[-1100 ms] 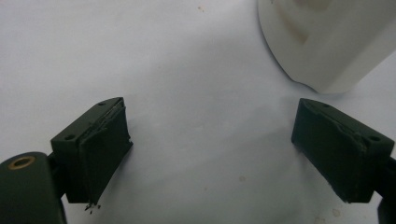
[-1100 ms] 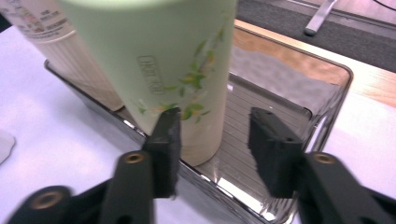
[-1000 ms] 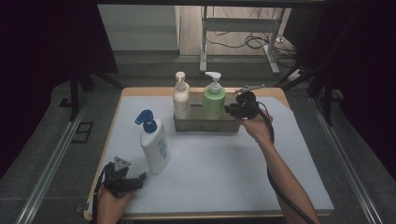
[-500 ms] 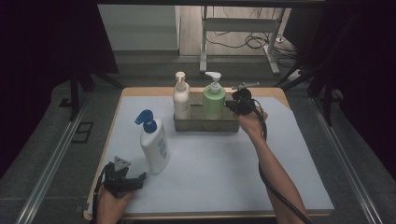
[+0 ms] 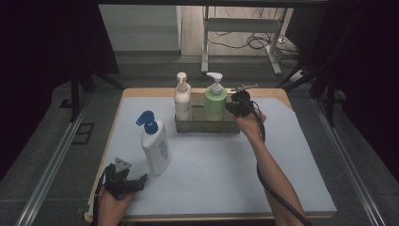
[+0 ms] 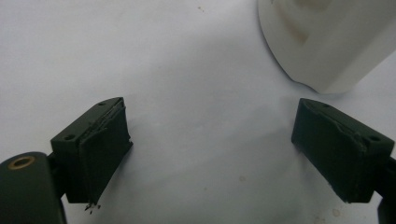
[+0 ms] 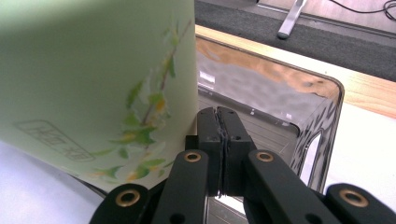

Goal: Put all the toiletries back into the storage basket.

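A green pump bottle [image 5: 215, 106] [image 7: 93, 70] and a cream pump bottle [image 5: 182, 101] stand upright in a metal caddy [image 5: 207, 126] [image 7: 322, 107] at the back of the table. My right gripper [image 5: 235, 106] [image 7: 218, 116] is at the caddy's right end, right beside the green bottle, its jaws shut flat against each other with nothing between them. A white bottle with a blue pump [image 5: 156, 146] [image 6: 327, 37] stands at the front left. My left gripper [image 5: 135, 181] [image 6: 212, 144] rests low on the table just left of it, open and empty.
A white sheet [image 5: 211, 169] covers the wooden tabletop [image 5: 141, 92]. A cable [image 5: 277, 193] trails along the right forearm. Metal rails [image 5: 56, 155] run down both sides of the table, and a desk frame [image 5: 240, 28] stands behind it.
The right gripper has shifted a little to the left and down, closer to the green bottle. The left gripper and the bottles have stayed put.
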The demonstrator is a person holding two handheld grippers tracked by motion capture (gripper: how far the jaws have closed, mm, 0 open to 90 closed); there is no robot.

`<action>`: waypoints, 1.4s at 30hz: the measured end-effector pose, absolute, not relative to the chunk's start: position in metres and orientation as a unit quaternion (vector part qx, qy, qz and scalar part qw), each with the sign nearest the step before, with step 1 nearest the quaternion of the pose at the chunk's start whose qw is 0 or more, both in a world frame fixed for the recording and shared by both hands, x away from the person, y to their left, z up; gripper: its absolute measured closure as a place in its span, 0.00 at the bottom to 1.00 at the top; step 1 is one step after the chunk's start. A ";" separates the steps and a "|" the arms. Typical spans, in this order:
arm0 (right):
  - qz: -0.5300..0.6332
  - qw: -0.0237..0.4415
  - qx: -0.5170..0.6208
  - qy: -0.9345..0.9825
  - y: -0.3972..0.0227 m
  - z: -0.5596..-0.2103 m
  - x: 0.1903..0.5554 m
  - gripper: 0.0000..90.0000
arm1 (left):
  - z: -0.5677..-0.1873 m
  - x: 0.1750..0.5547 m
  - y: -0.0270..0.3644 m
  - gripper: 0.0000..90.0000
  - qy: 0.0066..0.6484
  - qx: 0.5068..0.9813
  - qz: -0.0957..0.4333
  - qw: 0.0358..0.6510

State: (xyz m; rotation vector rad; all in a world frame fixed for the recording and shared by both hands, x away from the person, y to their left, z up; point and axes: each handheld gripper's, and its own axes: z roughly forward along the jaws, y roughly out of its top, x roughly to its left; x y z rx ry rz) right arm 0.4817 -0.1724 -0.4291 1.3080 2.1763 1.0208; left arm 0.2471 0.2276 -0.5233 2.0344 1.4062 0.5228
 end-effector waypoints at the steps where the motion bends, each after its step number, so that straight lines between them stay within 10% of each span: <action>1: 0.366 0.201 0.468 0.778 -0.172 -0.431 0.482 0.99 | -0.523 0.247 0.228 0.12 0.530 0.767 0.197 0.302; 42: 0.356 0.182 0.459 0.793 -0.141 -0.456 0.483 0.99 | -0.523 0.247 0.228 0.12 0.530 0.767 0.197 0.302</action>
